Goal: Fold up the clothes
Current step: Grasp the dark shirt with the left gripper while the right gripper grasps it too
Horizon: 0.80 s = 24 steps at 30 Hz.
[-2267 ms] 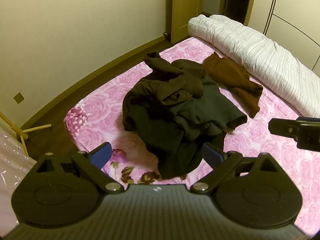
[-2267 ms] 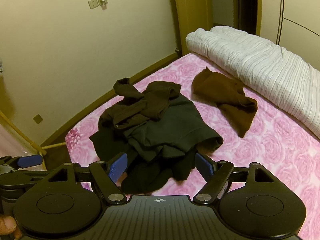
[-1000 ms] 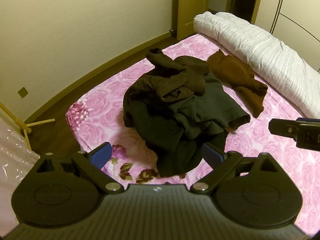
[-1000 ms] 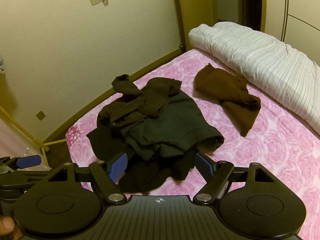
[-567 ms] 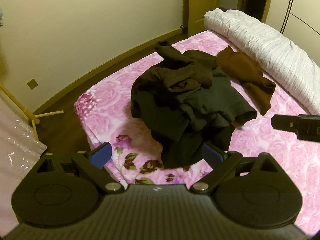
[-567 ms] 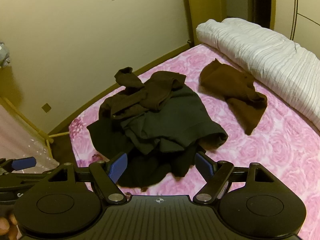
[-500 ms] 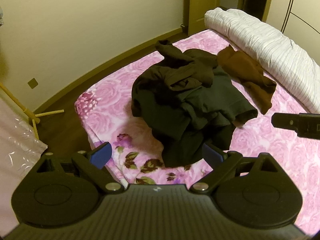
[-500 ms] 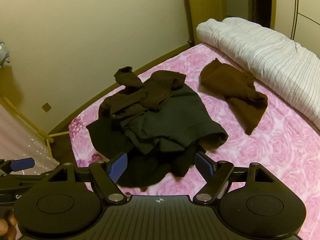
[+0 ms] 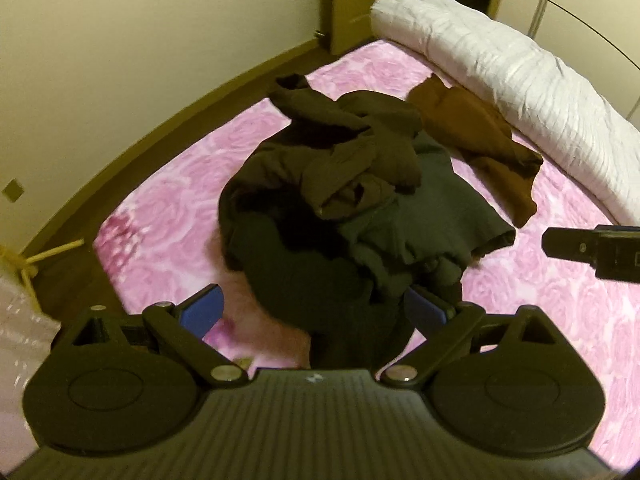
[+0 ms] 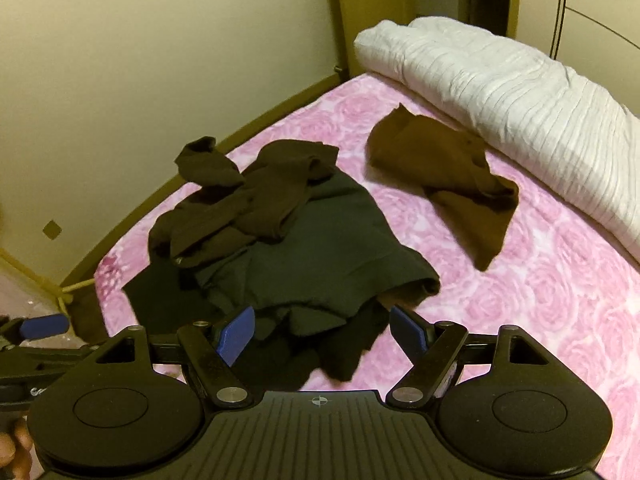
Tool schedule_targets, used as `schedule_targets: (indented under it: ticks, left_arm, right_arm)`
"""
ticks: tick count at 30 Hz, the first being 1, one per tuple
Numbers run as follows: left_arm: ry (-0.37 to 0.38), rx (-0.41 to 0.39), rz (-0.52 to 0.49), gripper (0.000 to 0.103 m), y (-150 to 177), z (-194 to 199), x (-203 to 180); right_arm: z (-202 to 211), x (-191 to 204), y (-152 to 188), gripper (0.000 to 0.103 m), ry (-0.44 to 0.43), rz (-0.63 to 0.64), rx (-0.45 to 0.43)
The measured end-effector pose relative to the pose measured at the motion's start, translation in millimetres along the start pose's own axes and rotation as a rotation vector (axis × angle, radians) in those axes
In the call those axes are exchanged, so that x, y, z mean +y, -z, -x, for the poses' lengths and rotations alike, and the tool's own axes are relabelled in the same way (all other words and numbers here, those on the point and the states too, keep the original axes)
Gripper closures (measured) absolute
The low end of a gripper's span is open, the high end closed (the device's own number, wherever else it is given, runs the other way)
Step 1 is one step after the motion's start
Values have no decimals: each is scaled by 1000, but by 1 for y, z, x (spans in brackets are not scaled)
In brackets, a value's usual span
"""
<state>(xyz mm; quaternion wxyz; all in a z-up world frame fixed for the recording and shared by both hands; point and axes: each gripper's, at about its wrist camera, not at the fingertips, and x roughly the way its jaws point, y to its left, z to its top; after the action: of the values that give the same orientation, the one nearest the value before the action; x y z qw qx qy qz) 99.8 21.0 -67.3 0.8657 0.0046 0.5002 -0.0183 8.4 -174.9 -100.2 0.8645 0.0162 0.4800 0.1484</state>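
Note:
A heap of dark clothes (image 9: 344,216) (image 10: 288,248) lies on the pink rose-patterned bed (image 9: 168,184) (image 10: 560,300): a dark brown garment (image 9: 356,148) (image 10: 248,200) on top, a grey-green one (image 10: 332,256) under it, black cloth at the near edge. A separate brown garment (image 9: 488,140) (image 10: 452,180) lies flat to the right. My left gripper (image 9: 312,312) hangs open just above the heap's near edge. My right gripper (image 10: 320,330) is open too, over the heap's near right part. Neither holds anything.
A rolled white quilt (image 9: 520,80) (image 10: 520,88) lies along the bed's far right side. A cream wall and a door (image 10: 360,20) stand behind. Wooden floor (image 9: 72,248) runs left of the bed, with a yellow stand's legs (image 9: 24,264). A hand (image 10: 14,452) shows at the lower left.
Both grippers have come forward and lower toward the heap, which now looks larger and reaches between the fingertips. The clothes have not moved.

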Motion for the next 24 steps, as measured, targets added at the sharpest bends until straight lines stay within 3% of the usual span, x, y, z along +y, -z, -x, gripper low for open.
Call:
schedule_targets:
  ticks: [8, 14, 18, 24]
  left_arm:
    - [79, -24, -203, 9, -47, -64, 15]
    - [159, -35, -384, 21, -72, -109, 15]
    - [221, -12, -483, 55, -77, -133, 15]
    - [339, -25, -437, 86, -82, -142, 41]
  right_arm:
    - [-64, 24, -49, 25, 26, 43, 14]
    - [-107, 34, -79, 25, 2, 137, 11]
    - [-147, 37, -91, 25, -43, 176, 51]
    - [-210, 37, -97, 25, -103, 139, 116]
